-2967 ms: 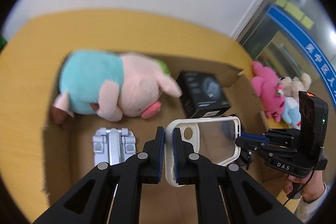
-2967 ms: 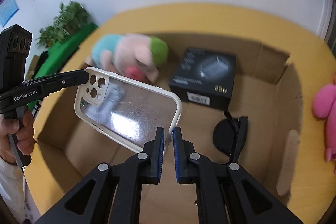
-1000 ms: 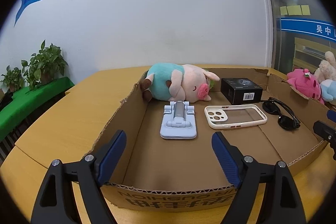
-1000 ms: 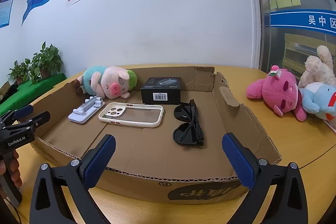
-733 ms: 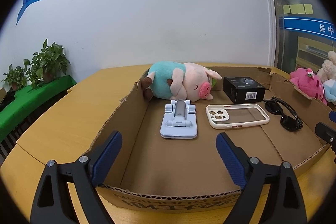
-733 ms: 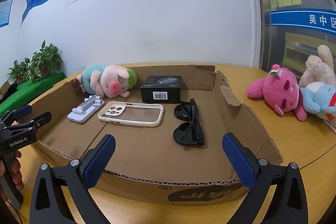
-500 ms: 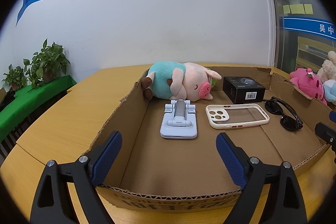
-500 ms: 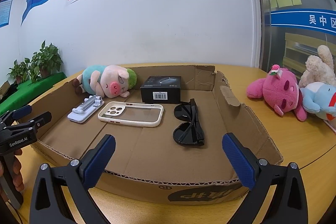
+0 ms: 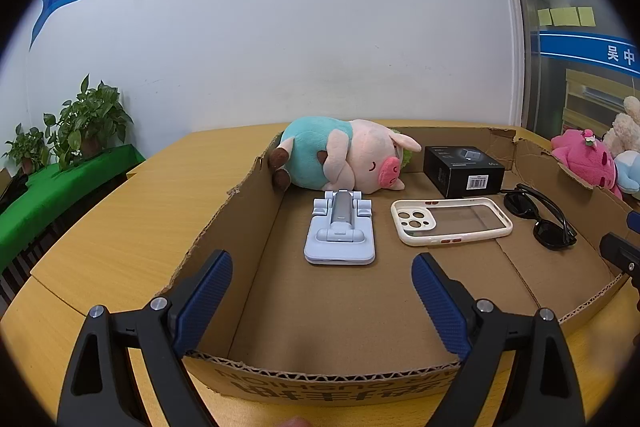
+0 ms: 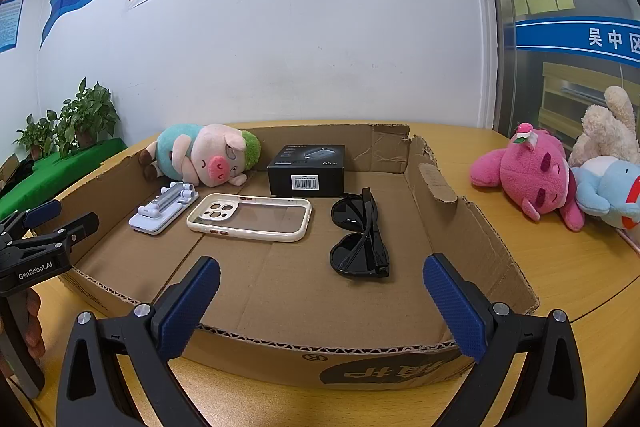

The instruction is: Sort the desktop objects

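Cardboard box (image 9: 248,195) on the desk (image 9: 132,211) holds the phone case (image 10: 250,217) mid-floor, between the phone stand (image 10: 162,209) and sunglasses (image 10: 360,239). Both the left gripper (image 9: 322,301) and right gripper (image 10: 320,307) hang at the box's near edge, jaws spread wide, empty, touching nothing.

i see the cardboard box (image 10: 472,227) holding a plush pig (image 10: 204,155), folded phone stand (image 10: 164,205), clear phone case (image 10: 250,217), black box (image 10: 306,171), folded sunglasses (image 10: 360,239), all lying flat.
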Tool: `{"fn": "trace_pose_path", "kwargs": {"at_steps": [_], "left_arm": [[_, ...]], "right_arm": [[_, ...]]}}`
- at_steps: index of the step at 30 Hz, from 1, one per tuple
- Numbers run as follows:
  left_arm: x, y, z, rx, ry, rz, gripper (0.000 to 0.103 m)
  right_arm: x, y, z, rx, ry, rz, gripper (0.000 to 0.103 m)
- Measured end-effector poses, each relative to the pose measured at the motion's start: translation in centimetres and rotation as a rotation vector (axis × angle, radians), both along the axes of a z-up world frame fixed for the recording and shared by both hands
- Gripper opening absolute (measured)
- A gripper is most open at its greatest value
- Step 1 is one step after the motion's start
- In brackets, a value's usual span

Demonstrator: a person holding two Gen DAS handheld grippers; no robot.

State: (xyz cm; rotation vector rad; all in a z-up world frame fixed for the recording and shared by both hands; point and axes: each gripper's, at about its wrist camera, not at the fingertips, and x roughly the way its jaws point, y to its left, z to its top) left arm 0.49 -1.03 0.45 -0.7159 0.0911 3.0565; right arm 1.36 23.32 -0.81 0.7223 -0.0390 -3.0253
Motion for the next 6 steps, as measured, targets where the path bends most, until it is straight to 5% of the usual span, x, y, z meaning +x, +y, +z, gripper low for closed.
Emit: {"fn": "trace_pose_path", "kwargs": {"at_steps": [6], "left_arm": [[0.06, -0.02, 0.02, 0.000, 0.000, 0.001, 0.091]], "right_arm": [[-0.03, 0.01, 0.00, 0.001, 0.000, 0.000, 0.103]]}}
